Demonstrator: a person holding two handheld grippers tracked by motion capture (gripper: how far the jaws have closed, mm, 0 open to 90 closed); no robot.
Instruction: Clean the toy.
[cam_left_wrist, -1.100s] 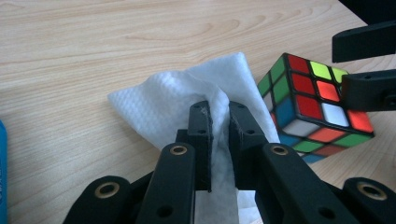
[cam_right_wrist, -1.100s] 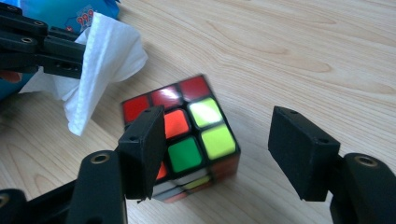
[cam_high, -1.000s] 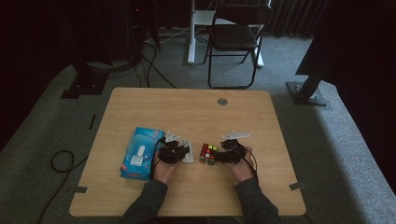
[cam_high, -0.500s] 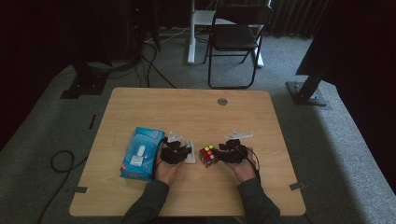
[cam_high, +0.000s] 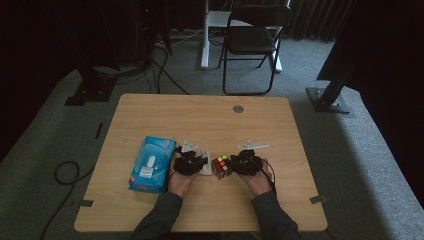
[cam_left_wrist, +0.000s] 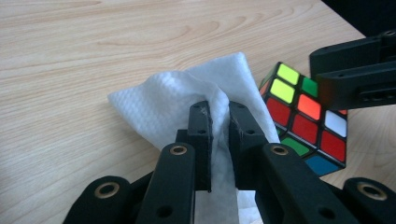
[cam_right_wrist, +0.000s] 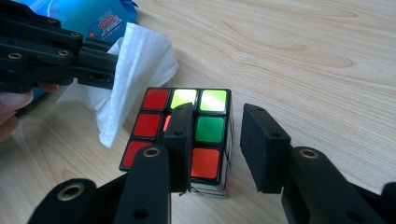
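Left gripper (cam_left_wrist: 219, 140) fingers pinching white tissue (cam_left_wrist: 187, 98), right gripper (cam_right_wrist: 219, 149) fingers just closing – straddling puzzle cube (cam_right_wrist: 205, 135).

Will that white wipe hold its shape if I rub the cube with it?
Probably not: the wipe droops in soft folds around the left gripper, so it looks floppy and light. The cube seems rigid and flat-sided, unlikely to roll.

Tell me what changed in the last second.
The right gripper has just been closing its fingers around the cube, with a slim gap left beside one. Unchanged: both hands' places, the left gripper clamped on the white wipe, the blue pack.
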